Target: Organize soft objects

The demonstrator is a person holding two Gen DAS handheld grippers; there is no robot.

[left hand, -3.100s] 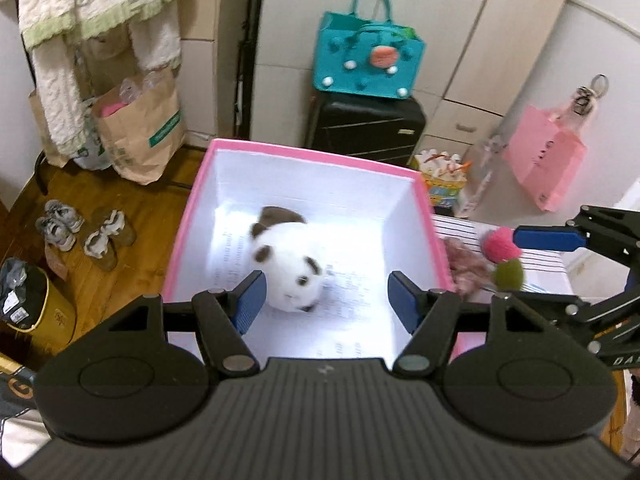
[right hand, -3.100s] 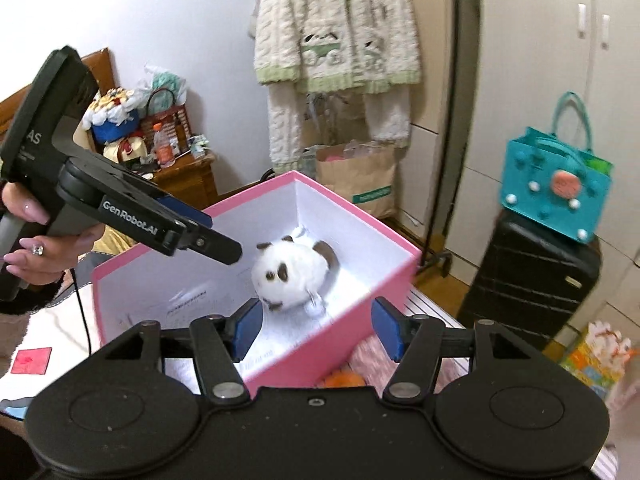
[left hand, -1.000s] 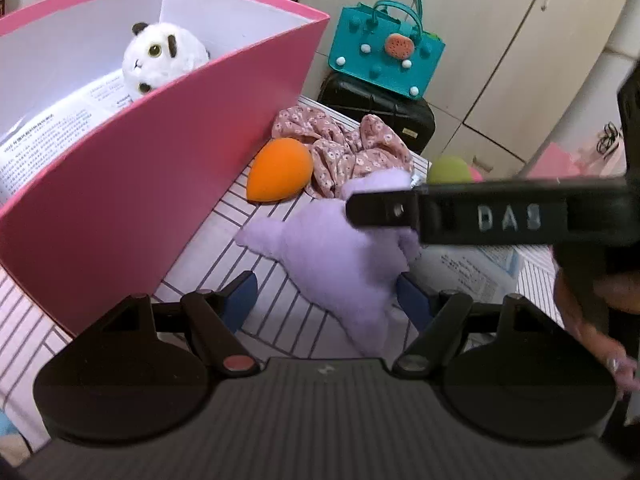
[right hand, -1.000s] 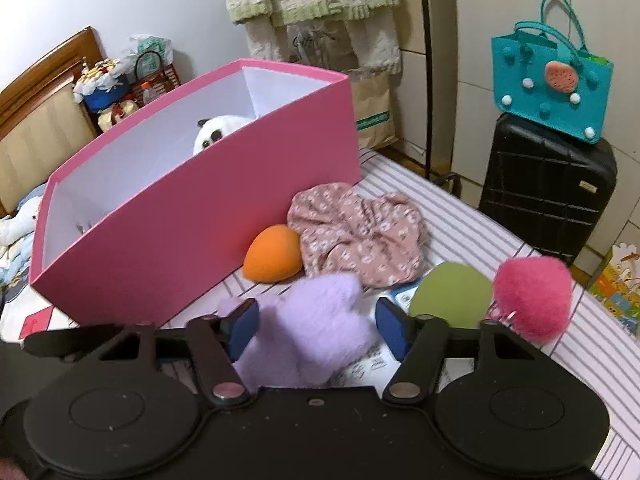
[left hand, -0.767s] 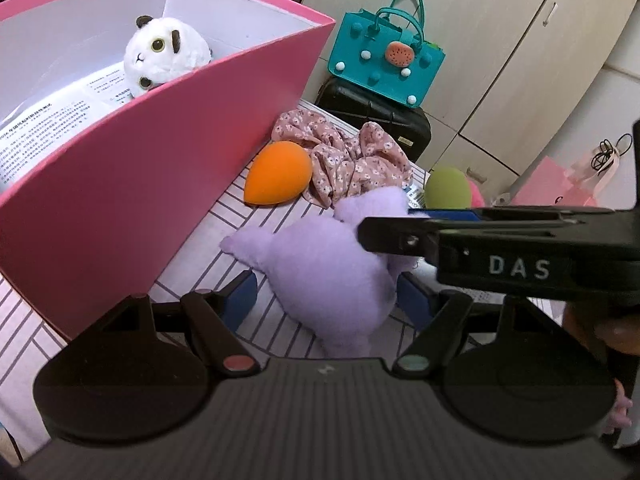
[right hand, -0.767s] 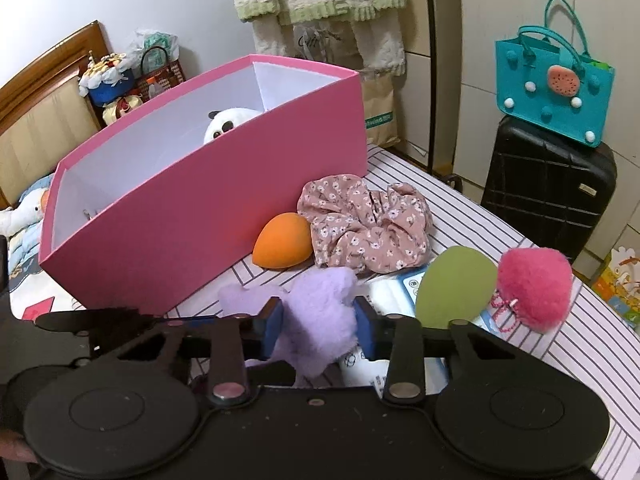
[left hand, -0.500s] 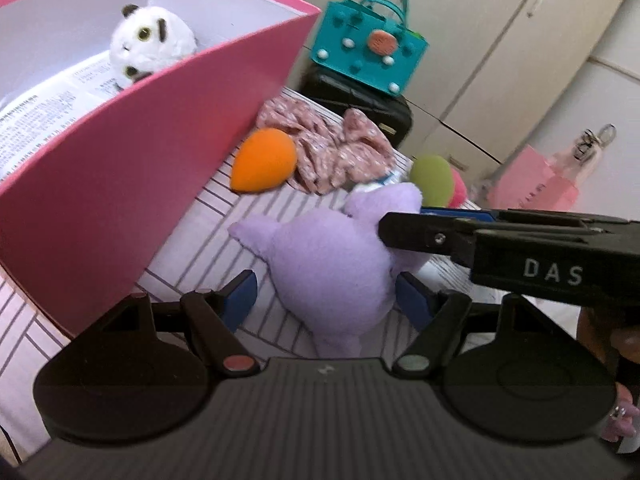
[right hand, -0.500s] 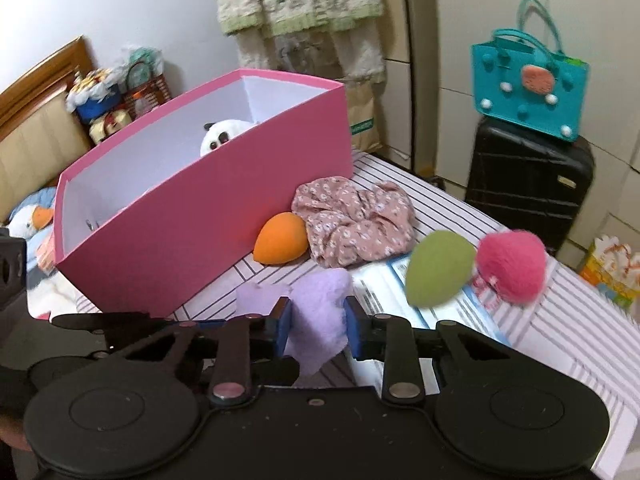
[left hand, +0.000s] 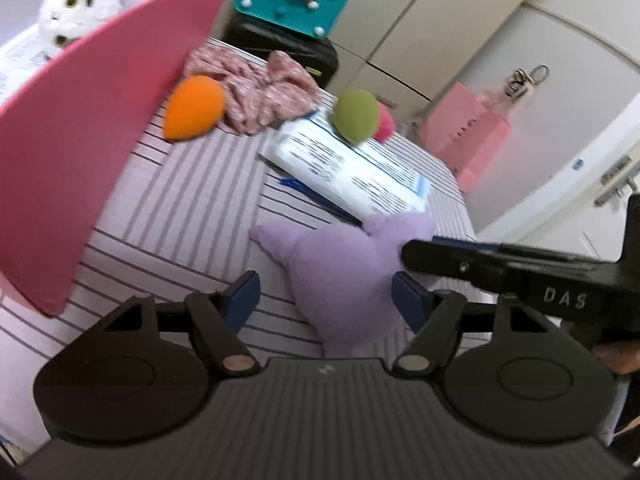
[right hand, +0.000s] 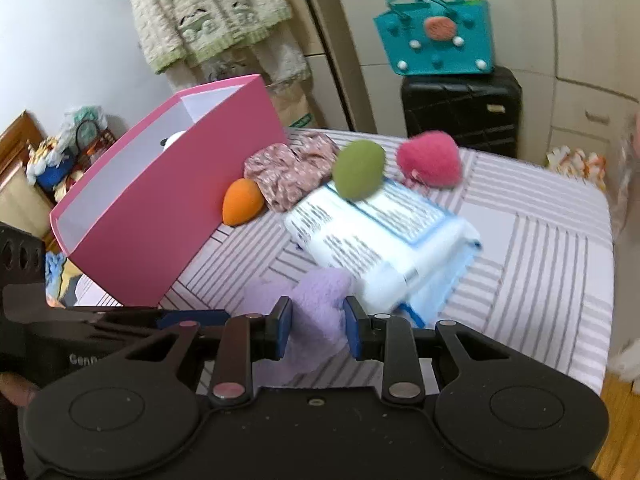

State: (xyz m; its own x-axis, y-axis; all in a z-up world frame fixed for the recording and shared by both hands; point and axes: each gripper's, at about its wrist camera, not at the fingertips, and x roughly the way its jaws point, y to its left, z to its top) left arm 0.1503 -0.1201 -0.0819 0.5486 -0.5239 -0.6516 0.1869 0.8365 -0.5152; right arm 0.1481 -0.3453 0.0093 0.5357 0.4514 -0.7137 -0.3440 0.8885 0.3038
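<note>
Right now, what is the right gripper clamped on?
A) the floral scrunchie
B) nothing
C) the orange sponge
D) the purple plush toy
D: the right gripper has its pads pressed into the purple plush toy, while the orange sponge and floral scrunchie lie untouched by the pink box.

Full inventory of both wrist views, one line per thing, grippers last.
pink box: 1, pink outside and white inside, left on the striped table
panda plush: 1, white and black, inside the pink box
orange sponge: 1, orange, beside the box wall
floral scrunchie: 1, pink floral, behind the orange sponge
green sponge: 1, green, on the white packet
pink pompom: 1, pink, right of the green sponge
white packet: 1, white and blue, table centre
purple plush: 1, lilac, near table edge
teal bag: 1, teal, on the black suitcase
left gripper: open, around the purple plush, jaws just been closing
right gripper: shut on the purple plush
</note>
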